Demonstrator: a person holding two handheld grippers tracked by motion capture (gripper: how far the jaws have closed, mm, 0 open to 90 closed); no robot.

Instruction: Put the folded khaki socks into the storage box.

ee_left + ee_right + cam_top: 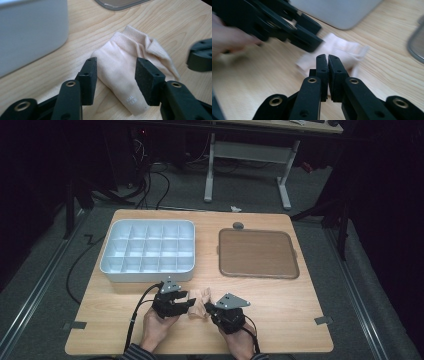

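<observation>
A pale pink sock lies folded on the worktop between the two tongs. The left tongs stand apart, one jaw on each side of the sock, pads not pressing it. The right tongs are pressed together just short of the sock's edge; whether they pinch any cloth is unclear. Beyond the left tongs sits a white compartment box, beyond the right tongs a brown tray.
</observation>
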